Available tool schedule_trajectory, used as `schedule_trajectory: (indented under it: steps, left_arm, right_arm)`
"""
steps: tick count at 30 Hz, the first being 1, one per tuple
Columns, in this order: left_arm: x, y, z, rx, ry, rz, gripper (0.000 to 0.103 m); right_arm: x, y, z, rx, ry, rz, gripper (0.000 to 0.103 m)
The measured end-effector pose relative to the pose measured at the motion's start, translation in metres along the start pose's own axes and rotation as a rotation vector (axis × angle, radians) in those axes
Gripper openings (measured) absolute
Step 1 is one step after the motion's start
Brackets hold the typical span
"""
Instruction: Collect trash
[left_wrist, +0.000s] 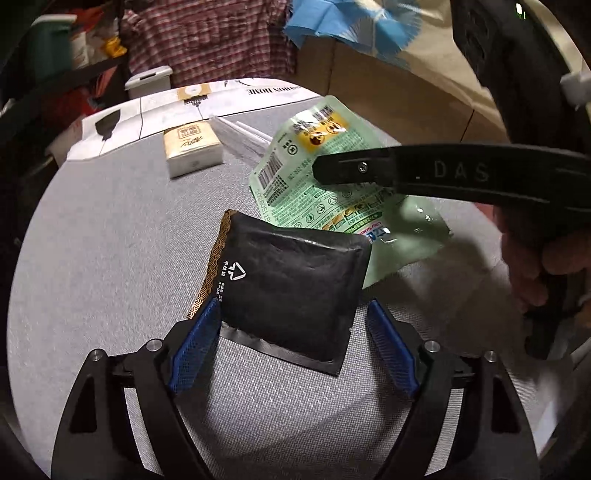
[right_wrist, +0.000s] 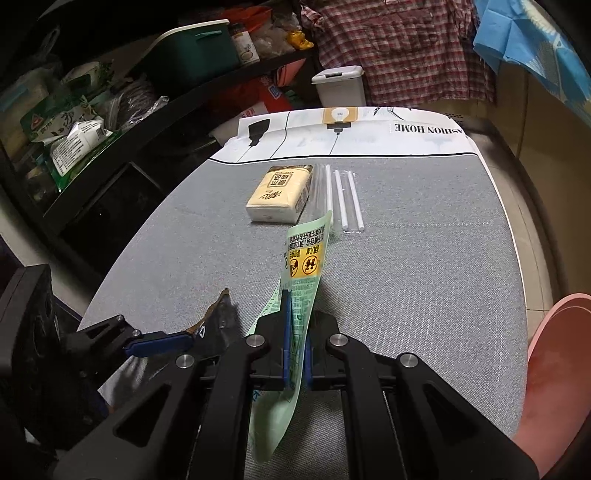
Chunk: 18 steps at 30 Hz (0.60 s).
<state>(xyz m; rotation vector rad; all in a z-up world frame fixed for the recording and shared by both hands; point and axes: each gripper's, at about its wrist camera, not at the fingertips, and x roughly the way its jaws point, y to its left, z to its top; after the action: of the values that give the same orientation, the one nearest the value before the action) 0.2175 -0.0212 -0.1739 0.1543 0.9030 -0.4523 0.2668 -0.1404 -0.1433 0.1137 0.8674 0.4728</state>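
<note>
black pouch (left_wrist: 291, 291): puffed, flat on grey bench
green wrapper (right_wrist: 303, 280): printed, flattened, lifted edge-up, partly beneath black pouch

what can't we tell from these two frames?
- Left wrist view: whether the open left tool touches the black pouch; its near edge hides the contact.
- Left wrist view: green packet's lower corner, covered by the black pouch.
- Right wrist view: the packet's print, seen edge-on in the shut right tool.
- Neither view shows a trash bin.

I see a grey-clothed table (right_wrist: 424, 258). Tissue pack (right_wrist: 281, 195) at twelve o'clock, straws (right_wrist: 345, 199) beside it, black pouch (left_wrist: 291, 286) at seven.
</note>
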Motion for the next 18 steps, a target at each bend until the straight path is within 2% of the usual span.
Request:
schedule_trajectory:
  steps: [2, 4, 10, 14, 16, 18]
  left_arm:
    - [0.001, -0.003, 0.001, 0.020, 0.005, 0.021, 0.078]
    - [-0.001, 0.000, 0.001, 0.011, -0.007, 0.027, 0.067]
    - [-0.008, 0.012, -0.003, -0.026, -0.034, -0.031, 0.050]
    - [-0.013, 0.012, -0.006, -0.014, -0.046, -0.013, 0.031]
    - [-0.016, 0.016, -0.007, -0.027, -0.051, -0.020, 0.005]
    - [-0.017, 0.023, -0.008, -0.055, -0.038, -0.034, 0.005]
  right_arm:
    - [0.000, 0.001, 0.000, -0.002, 0.001, 0.000, 0.006]
    - [0.000, 0.001, 0.000, -0.002, 0.002, 0.001, 0.006]
    - [-0.002, -0.003, -0.001, 0.000, -0.002, -0.010, 0.006]
    - [-0.006, -0.004, -0.001, -0.007, -0.019, -0.039, 0.005]
    - [-0.010, -0.005, -0.001, -0.010, -0.026, -0.059, 0.005]
    - [-0.015, -0.006, -0.001, -0.015, -0.031, -0.079, 0.005]
